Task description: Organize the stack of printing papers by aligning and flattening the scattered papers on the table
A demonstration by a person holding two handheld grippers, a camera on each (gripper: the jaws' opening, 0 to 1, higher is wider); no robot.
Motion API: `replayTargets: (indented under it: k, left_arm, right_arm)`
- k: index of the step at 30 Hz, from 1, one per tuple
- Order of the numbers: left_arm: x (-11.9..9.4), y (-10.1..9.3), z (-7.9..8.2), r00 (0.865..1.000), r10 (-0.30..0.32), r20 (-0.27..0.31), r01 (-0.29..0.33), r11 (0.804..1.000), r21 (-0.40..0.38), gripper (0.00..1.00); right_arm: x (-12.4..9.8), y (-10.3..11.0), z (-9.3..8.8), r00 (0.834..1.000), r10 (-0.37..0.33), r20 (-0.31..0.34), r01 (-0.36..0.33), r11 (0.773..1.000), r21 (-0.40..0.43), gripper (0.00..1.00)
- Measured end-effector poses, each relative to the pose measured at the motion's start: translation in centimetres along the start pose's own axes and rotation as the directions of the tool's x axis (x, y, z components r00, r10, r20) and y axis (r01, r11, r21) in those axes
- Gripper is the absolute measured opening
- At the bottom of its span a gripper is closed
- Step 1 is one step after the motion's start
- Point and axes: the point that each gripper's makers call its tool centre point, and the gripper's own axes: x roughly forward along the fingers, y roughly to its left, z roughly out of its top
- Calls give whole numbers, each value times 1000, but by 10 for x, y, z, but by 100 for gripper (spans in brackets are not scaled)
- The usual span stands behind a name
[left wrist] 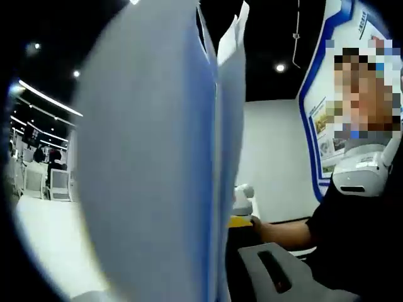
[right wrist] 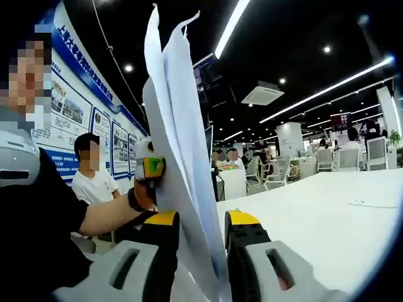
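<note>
Paper stack up on edge, squeezed from both sides

In the right gripper view the right gripper [right wrist: 201, 251] has its yellow-tipped jaws parted around the standing papers [right wrist: 179, 157], can't tell if they're truly pinching; the left gripper [right wrist: 150, 167] grips the stack's far side at 9 o'clock. In the left gripper view the papers [left wrist: 157, 163] run from 6 to 12 o'clock, above the white table [right wrist: 315, 214].
</note>
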Motion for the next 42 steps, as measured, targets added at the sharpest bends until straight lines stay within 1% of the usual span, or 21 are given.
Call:
replayTargets:
  k: [3, 5, 6, 7, 9, 11, 15, 16, 19, 21, 24, 26, 29, 31, 33, 36, 42]
  left_arm:
    - [1, 3, 0, 1000, 10, 1, -10, 1000, 2, 6]
    - [1, 7, 0, 1000, 27, 3, -27, 1000, 8, 6]
    - [1, 8, 0, 999, 34, 2, -34, 999, 8, 7]
    - [1, 10, 0, 999, 43, 4, -43, 999, 15, 8]
    - [0, 17, 3, 997, 79, 16, -79, 997, 24, 10]
    - [-5, 23, 10, 993, 109, 40, -110, 994, 27, 14]
    - [-13, 28, 21, 989, 131, 72, -134, 990, 43, 17]
    - [-14, 28, 23, 988, 136, 79, -140, 989, 51, 17]
    - [-18, 29, 28, 984, 149, 97, -155, 986, 60, 18]
    - [-21, 32, 30, 982, 157, 109, -164, 985, 58, 19]
    - [-22, 35, 28, 979, 175, 108, -181, 982, 57, 20]
    - [-21, 36, 25, 978, 176, 110, -182, 982, 43, 21]
    - [-20, 34, 25, 978, 169, 125, -173, 985, 24, 22]
    - [-20, 32, 24, 978, 165, 126, -168, 986, 18, 22]
    - [-19, 31, 23, 978, 167, 122, -170, 985, 19, 23]
    - [-18, 31, 22, 978, 168, 122, -172, 985, 20, 24]
    - [-19, 30, 21, 977, 177, 116, -182, 983, 31, 26]
  right_arm:
    - [-1, 5, 1, 1000, 14, 1, -14, 1000, -21, 7]
    - [-2, 8, 2, 1000, 29, 3, -29, 999, -16, 1]
    - [-2, 9, 2, 999, 32, 3, -32, 999, -16, 0]
    - [-2, 10, 2, 999, 33, 3, -33, 999, -17, 0]
    - [-3, 2, 3, 1000, -7, 4, 7, 999, -32, 0]
    - [-7, -3, 4, 1000, -11, 16, 11, 1000, -12, 0]
    - [-14, -9, 4, 999, -25, 39, 25, 1000, -7, 0]
    - [-15, -11, 4, 999, -27, 46, 28, 999, -23, 0]
    - [-19, -14, 1, 998, -28, 52, 30, 999, -30, 0]
    - [-21, -15, -1, 998, -31, 55, 34, 999, -42, 0]
    - [-22, -14, -4, 998, -28, 51, 31, 998, -47, 0]
    - [-23, -15, -7, 999, -30, 41, 32, 998, -54, 3]
    - [-26, -19, -14, 999, -49, 13, 50, 996, -76, 10]
    - [-28, -20, -17, 999, -53, -4, 53, 996, -68, 18]
    - [-30, -22, -20, 998, -62, -20, 61, 996, -59, 20]
    - [-31, -22, -17, 998, -69, -9, 69, 996, -48, 22]
    - [-34, -24, 5, 994, -86, 61, 88, 995, -40, 23]
